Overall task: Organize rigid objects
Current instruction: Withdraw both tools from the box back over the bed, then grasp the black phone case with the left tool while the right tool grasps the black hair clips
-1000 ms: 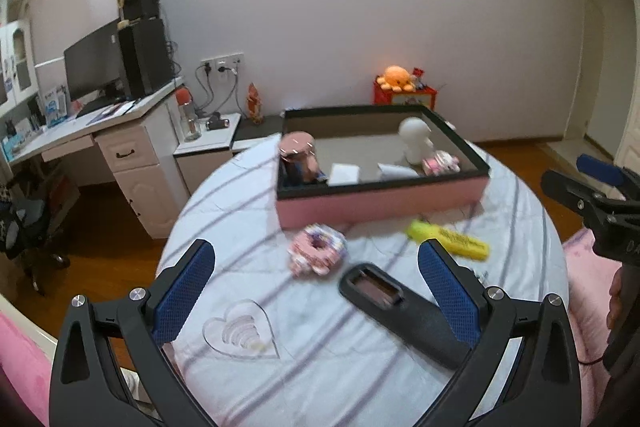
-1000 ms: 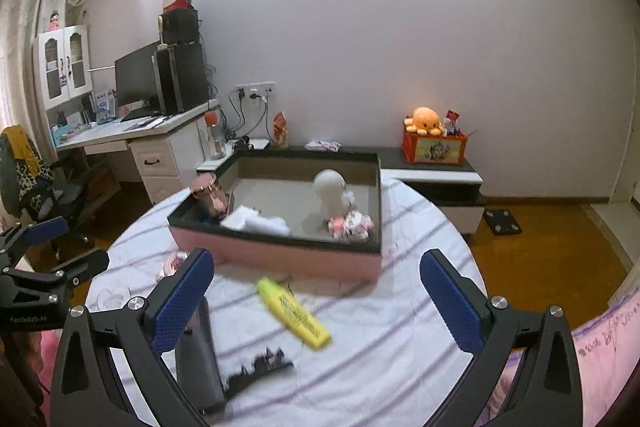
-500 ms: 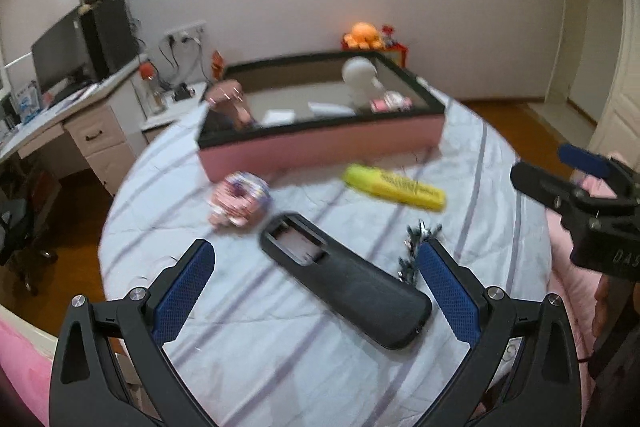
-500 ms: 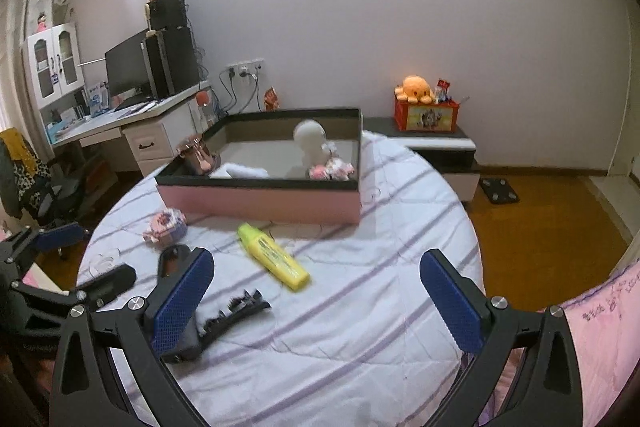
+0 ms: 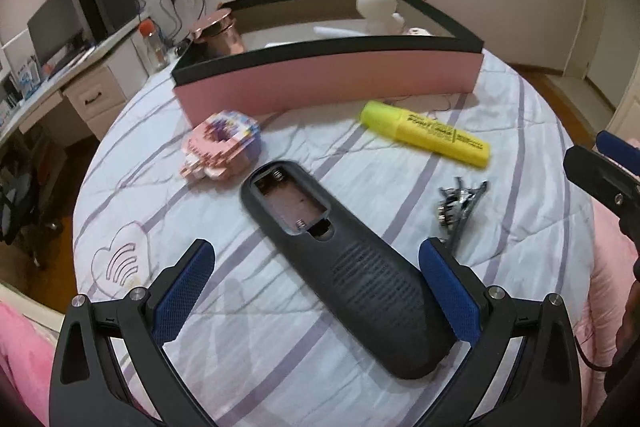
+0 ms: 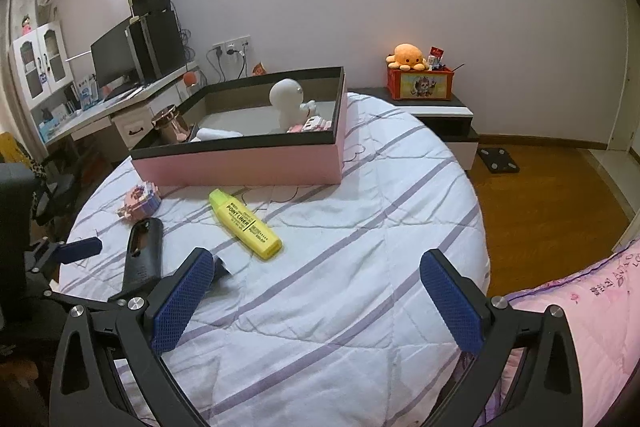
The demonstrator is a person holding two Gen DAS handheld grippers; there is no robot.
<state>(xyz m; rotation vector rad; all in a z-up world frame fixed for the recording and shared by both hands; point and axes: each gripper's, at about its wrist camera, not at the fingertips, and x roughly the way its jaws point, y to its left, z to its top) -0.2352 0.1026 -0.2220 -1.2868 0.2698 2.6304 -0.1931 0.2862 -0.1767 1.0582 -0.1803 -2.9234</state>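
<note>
Down low, the left hand-held gripper [image 5: 316,291] hangs spread wide over the dark remote [image 5: 340,267], whose battery bay lies uncovered; the remote's near end sits between the blue pads without touching either. The right hand-held gripper [image 6: 316,301] is also released, over a bare striped patch of the round surface [image 6: 360,247]. A yellow highlighter [image 6: 245,223], a pink block toy [image 5: 222,145] and a metal clip [image 5: 460,203] lie near the remote, in front of the pink box [image 5: 328,83].

Both wrist views toward pink box [image 5: 328,83]
</note>
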